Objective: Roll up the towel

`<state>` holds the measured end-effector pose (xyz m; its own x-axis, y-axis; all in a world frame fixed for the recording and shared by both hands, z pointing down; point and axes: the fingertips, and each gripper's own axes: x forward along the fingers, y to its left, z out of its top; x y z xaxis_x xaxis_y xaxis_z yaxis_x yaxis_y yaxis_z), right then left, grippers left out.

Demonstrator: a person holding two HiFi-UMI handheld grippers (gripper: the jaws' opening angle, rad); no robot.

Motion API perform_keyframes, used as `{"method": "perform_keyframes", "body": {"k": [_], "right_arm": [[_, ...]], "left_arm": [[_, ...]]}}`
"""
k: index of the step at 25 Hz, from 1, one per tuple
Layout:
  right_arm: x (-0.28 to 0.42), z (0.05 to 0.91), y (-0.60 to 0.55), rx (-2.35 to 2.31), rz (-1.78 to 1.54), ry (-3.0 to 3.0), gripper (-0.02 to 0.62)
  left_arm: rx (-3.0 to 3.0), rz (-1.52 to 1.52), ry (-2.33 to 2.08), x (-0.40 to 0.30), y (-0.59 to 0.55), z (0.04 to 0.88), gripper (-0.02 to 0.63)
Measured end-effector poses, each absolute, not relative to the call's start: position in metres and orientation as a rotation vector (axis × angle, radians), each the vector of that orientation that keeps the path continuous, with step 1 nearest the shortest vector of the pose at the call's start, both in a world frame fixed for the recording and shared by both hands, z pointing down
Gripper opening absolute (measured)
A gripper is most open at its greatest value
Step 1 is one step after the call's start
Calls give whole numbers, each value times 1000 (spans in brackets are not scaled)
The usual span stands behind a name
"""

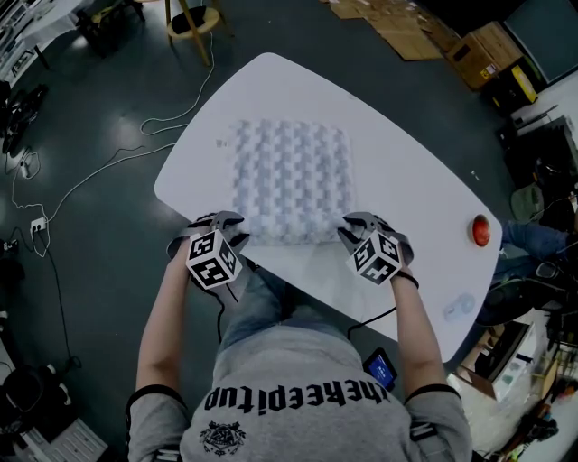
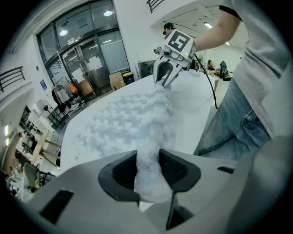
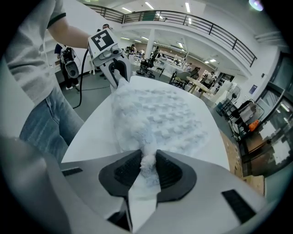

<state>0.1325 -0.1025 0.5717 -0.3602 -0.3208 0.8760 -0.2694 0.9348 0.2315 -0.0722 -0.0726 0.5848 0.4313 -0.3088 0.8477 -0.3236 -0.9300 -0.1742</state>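
A white, bumpy-textured towel point(image 1: 289, 180) lies on the white table point(image 1: 411, 180), its near edge bunched into a thick fold. My left gripper point(image 1: 228, 224) holds the near left corner and my right gripper point(image 1: 357, 226) holds the near right corner. In the left gripper view the rolled edge point(image 2: 153, 119) runs from between my left gripper's point(image 2: 149, 172) pads to the right gripper point(image 2: 164, 75) at the far end. In the right gripper view a thinner pinch of towel point(image 3: 158, 114) sits between the right gripper's point(image 3: 149, 170) pads, and the left gripper point(image 3: 116, 73) grips the far end.
A red round object point(image 1: 480, 231) sits near the table's right edge. A small lit device point(image 1: 380, 368) hangs by the person's right side. Cardboard boxes point(image 1: 488, 50) and a wooden stool point(image 1: 191, 23) stand on the dark floor, with a white cable point(image 1: 99, 167) trailing left.
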Motion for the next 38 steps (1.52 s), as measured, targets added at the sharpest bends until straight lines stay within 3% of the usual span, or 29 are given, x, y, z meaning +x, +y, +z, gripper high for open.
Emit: {"method": "perform_keyframes", "body": {"k": [27,38], "right_arm": [[128,583,-187,545,-63,-1912,80],[131,545,-184,613,-137,-1958,80]], "left_arm": [[2694,1594,-731,-87,-163,578,156],[2792,1490,-767,-78,-139,538,163]]}}
